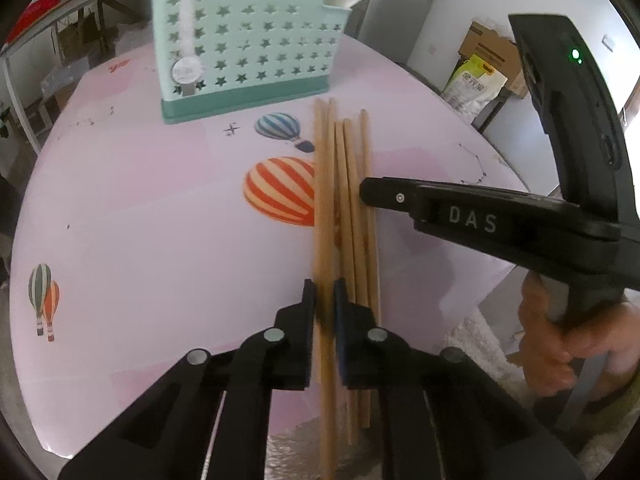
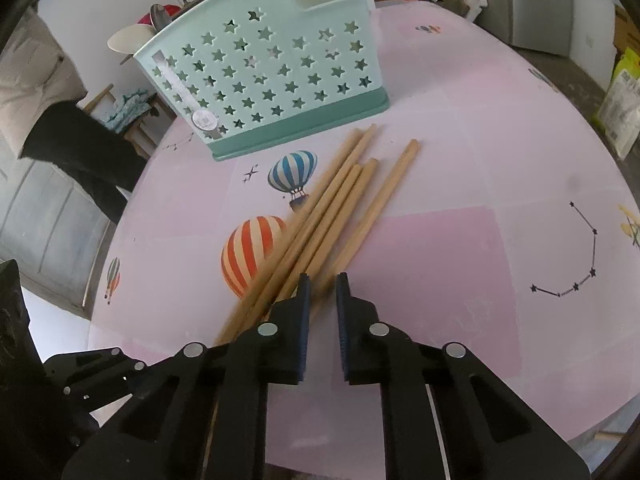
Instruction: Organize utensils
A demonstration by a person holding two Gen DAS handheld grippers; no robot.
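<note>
Several wooden chopsticks (image 1: 352, 184) (image 2: 340, 204) lie side by side on the pink balloon-print table (image 1: 140, 208) (image 2: 460, 248), in front of a mint green utensil holder (image 1: 248, 48) (image 2: 272, 76) with star-shaped holes. My left gripper (image 1: 324, 300) is shut on the leftmost chopstick (image 1: 324, 240) near its close end. My right gripper (image 2: 323, 292) (image 1: 362, 192) comes in from the right across the bundle. Its narrow jaws pinch the rightmost chopstick (image 2: 384, 188), which crosses them at a slant.
A white spoon (image 2: 128, 40) and a metal one stick out of the holder's left end. A person's hand (image 1: 548, 344) grips the right gripper's handle past the table's right edge. A yellow-green bag (image 1: 476, 80) and a cardboard box stand on the floor beyond.
</note>
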